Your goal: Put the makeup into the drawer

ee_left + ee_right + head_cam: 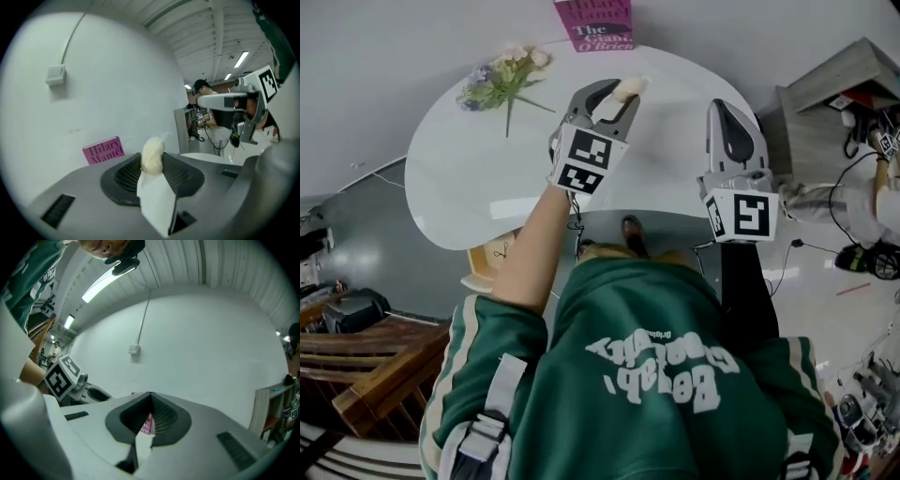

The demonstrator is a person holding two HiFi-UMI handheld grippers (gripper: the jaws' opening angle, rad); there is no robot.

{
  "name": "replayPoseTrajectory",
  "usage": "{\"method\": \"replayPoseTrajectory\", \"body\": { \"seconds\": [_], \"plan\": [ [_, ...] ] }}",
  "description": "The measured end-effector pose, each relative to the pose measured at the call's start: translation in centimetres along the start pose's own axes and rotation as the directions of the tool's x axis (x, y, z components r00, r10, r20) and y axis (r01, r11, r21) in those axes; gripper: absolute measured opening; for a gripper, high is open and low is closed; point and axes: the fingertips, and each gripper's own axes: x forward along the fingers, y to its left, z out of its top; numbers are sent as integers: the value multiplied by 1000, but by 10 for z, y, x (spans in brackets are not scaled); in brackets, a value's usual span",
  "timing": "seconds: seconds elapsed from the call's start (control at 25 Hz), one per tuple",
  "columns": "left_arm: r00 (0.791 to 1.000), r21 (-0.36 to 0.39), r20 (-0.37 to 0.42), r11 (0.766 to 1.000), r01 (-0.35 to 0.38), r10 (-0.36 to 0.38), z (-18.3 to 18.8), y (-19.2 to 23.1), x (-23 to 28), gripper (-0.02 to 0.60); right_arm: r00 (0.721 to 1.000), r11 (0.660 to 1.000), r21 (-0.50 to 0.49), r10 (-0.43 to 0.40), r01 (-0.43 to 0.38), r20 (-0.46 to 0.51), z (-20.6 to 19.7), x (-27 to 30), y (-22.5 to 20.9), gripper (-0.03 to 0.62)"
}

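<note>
1. Carrying is judged to be the step in hand: the left gripper (617,94) pinches the makeup (152,153), a cream pad in clear wrap, between its pads. It is held clear of the white table (469,178), near the pink book (598,23).
2. The right gripper (150,401) has its jaws pressed together with nothing between them. It hangs beside the left gripper, over the table's right side.
3. No drawer can be identified with certainty. A tan piece (487,262) below the table's near-left edge may be it — this cannot be told.
4. The next move calls for bringing the makeup down to the drawer opening with the pinch kept firm — the soft wrap could slip. The free right gripper could pull the drawer open if needed.
</note>
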Motion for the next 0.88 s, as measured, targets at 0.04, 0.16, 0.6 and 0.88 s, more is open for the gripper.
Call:
{"method": "replayPoseTrajectory", "body": {
  "seconds": [0.04,0.16,0.6,0.88],
  "plan": [
    [999,-7,29,1000,-23,23,10,5,-9,155,1000,1000,-3,9,-9,2,1,2,5,9],
    [987,-37,123,995,-95,99,37,16,-36,155,1000,1000,-9,27,-27,14,7,8,14,9],
    [918,-74,262,955,-288,297,66,48,-117,160,991,993,-9,122,-121,47,21,25,55,9],
    [854,-96,220,882,-461,470,32,93,-207,160,949,952,-12,307,-307,67,34,56,152,9]
  ]
}}
